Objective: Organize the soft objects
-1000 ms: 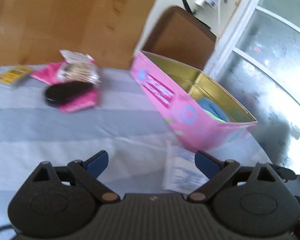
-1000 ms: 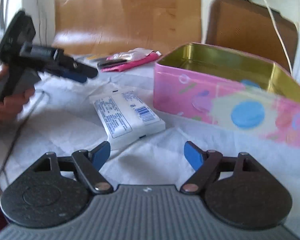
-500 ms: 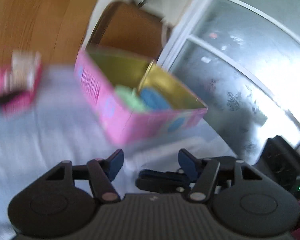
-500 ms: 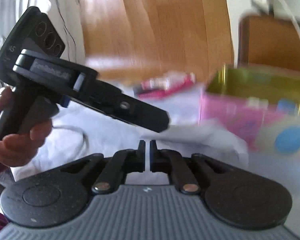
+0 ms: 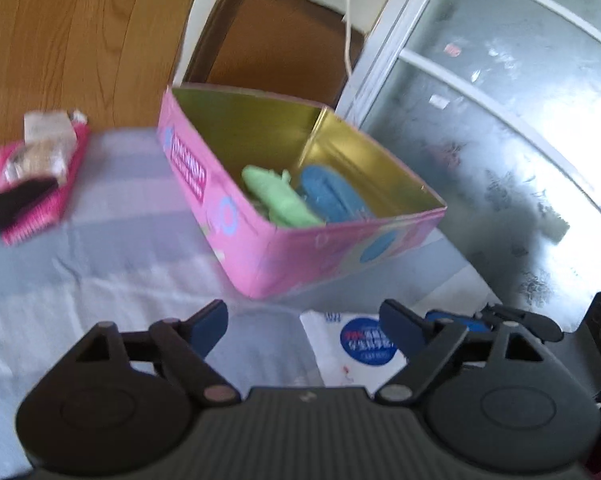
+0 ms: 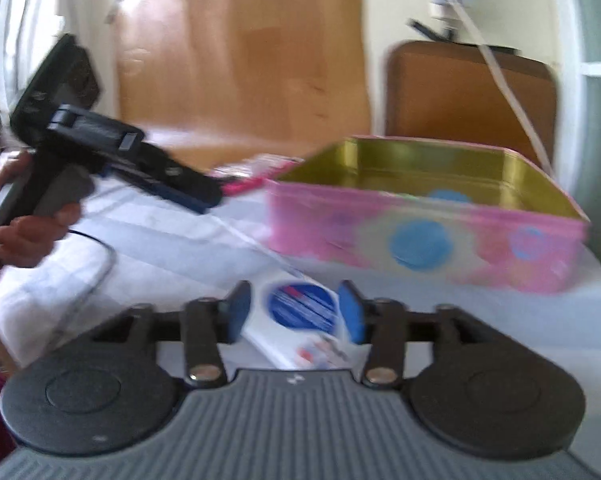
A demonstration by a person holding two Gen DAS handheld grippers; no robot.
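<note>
A pink tin box [image 5: 256, 248] with a gold inside stands on the pale cloth, also in the right wrist view [image 6: 420, 240]. A green soft piece [image 5: 280, 196] and a blue soft piece [image 5: 328, 196] lie in it. My right gripper [image 6: 296, 312] has its blue pads on either side of a white tissue pack [image 6: 300, 320] with a blue round label, close in front of the box. The pack also shows in the left wrist view [image 5: 352, 344]. My left gripper [image 5: 304, 324] is open and empty, held above the cloth in front of the box.
A pink packet, a snack bag and a black flat object [image 5: 32, 184] lie at the far left of the cloth. A brown chair back [image 5: 276, 36] stands behind the box. A glass door [image 5: 500, 120] is on the right. A cable [image 6: 96, 276] trails over the cloth.
The right gripper shut for a moment, then opened around the tissue pack, now label side up between its pads. The left gripper swung right toward the box and stayed open.
</note>
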